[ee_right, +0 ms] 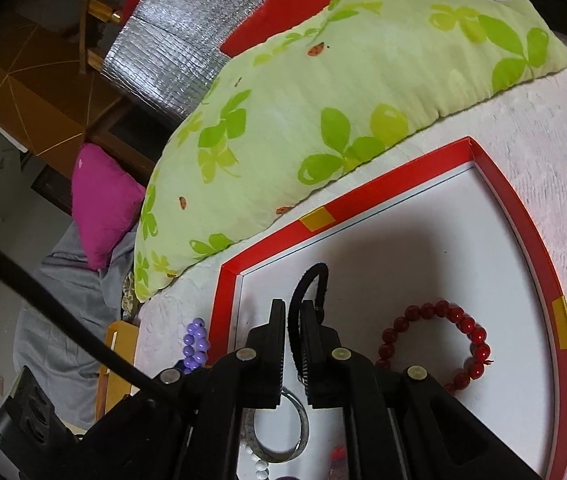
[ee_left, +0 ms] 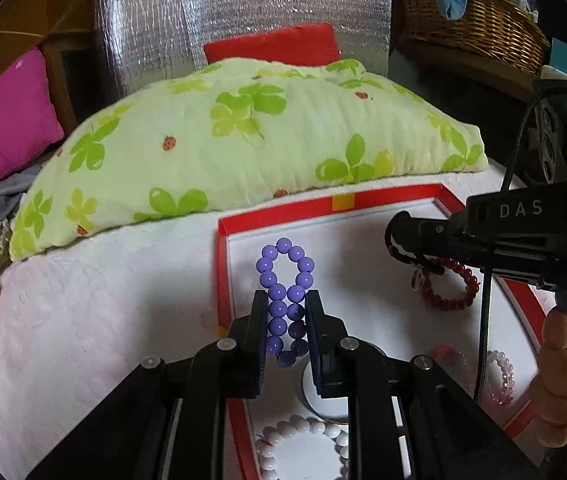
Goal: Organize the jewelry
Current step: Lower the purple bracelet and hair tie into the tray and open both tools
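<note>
My left gripper [ee_left: 286, 300] is shut on a purple bead bracelet [ee_left: 285, 272], whose loop sticks out past the fingertips over the near left part of a red-rimmed tray [ee_left: 283, 210] with a white floor. My right gripper [ee_right: 292, 306] is shut on a black elastic band [ee_right: 311, 276] that arches above the tray floor. In the left wrist view the right gripper [ee_left: 399, 240] comes in from the right, just above a dark red bead bracelet [ee_left: 449, 284]. That red bracelet [ee_right: 439, 340] lies flat in the tray, right of my right fingers. The purple bracelet [ee_right: 195, 344] shows at the tray's left rim.
A pink bracelet [ee_left: 501, 376], a white bead bracelet [ee_left: 303, 436] and a metal ring [ee_right: 279, 428] lie in the tray's near part. A green clover-print pillow [ee_left: 243, 136] lies behind the tray on the white bedspread [ee_left: 103, 320]. A magenta cushion [ee_left: 7, 120] sits left, a wicker basket [ee_left: 471, 20] back right.
</note>
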`<action>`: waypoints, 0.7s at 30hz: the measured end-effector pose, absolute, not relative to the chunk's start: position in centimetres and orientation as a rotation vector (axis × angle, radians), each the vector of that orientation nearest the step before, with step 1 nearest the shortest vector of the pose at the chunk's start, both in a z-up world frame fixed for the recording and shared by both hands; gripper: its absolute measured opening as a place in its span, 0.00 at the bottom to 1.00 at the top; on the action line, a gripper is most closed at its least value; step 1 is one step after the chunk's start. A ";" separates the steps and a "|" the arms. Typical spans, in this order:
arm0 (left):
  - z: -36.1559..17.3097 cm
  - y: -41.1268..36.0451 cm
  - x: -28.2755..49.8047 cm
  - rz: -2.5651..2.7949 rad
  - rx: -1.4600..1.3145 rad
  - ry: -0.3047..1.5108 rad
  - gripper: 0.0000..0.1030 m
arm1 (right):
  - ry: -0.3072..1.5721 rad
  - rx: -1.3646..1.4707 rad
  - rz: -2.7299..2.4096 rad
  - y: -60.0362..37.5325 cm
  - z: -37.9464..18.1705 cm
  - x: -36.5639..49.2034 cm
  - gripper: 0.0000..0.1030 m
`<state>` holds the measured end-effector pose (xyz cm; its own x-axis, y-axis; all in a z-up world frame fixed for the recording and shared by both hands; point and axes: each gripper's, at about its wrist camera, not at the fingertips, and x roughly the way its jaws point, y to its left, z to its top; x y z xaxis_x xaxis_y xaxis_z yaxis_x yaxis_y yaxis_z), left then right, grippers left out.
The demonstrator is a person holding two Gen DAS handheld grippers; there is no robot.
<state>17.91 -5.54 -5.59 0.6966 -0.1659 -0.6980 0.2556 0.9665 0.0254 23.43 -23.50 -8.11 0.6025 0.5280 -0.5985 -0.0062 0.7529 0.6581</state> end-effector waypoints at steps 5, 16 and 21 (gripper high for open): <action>-6.5 -5.7 18.3 -0.233 0.126 0.808 0.19 | 0.900 0.658 0.325 -23.5 -8.7 23.7 0.10; -7.2 -5.4 18.7 -0.227 0.129 0.848 0.19 | 0.917 0.655 0.318 -23.2 -9.1 23.7 0.10; -7.3 -5.4 18.6 -0.228 0.130 0.856 0.19 | 0.910 0.656 0.318 -23.3 -8.7 23.3 0.10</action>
<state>18.64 -5.42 -7.31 0.6328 -0.1466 -0.7603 0.2509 0.9678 0.0222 23.29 -23.33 -8.73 0.5858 0.5172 -0.6240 0.0151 0.7628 0.6464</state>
